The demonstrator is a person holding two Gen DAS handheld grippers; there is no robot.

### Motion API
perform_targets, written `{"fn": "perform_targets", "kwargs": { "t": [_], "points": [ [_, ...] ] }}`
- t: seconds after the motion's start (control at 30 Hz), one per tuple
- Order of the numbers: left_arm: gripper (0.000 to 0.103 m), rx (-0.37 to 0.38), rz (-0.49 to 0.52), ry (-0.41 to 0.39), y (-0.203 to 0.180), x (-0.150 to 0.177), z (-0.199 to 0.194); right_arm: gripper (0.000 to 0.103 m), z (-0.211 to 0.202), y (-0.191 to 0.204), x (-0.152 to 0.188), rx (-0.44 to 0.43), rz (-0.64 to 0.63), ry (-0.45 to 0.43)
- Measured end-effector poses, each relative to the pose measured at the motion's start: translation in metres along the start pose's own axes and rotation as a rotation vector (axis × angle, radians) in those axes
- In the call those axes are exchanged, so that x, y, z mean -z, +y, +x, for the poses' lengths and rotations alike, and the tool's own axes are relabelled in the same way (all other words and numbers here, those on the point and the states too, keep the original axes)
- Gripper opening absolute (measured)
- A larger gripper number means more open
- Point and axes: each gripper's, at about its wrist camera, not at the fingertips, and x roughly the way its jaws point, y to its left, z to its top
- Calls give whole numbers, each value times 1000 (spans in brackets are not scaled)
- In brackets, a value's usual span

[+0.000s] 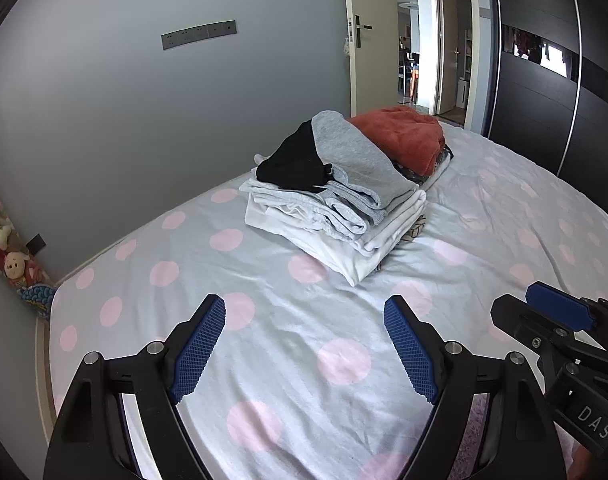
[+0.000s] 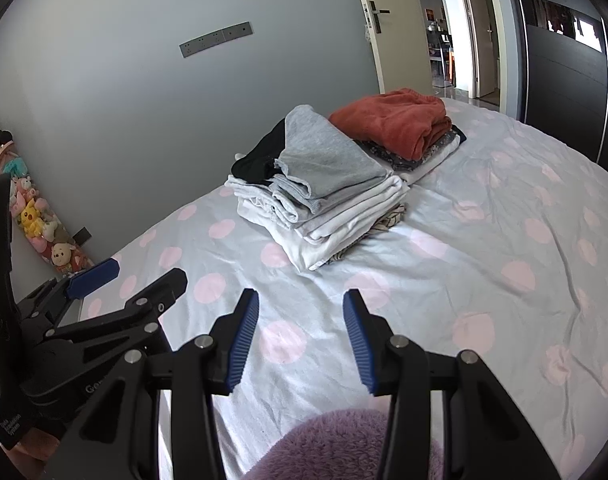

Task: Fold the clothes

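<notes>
Folded clothes (image 1: 336, 196) sit stacked on the polka-dot bed (image 1: 264, 344); left claw (image 1: 304, 344) gapes wide, right claw (image 2: 301, 340) half-open, both empty.

The left gripper (image 1: 305, 312) tilts downward over the bed (image 1: 304, 360), jaws spread wide with nothing between the blue pads (image 1: 200, 352). The right gripper (image 2: 301, 306) sits just beside it at the same downward tilt, jaws partly apart and likewise empty above the bed.
</notes>
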Motion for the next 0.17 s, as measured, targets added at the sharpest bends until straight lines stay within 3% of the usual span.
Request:
{"fn": "perform_targets", "kwargs": {
  "t": [0.17],
  "points": [
    [83, 2, 7, -7, 0, 1, -3, 43, -2, 2, 1, 1, 0, -3]
  ]
}}
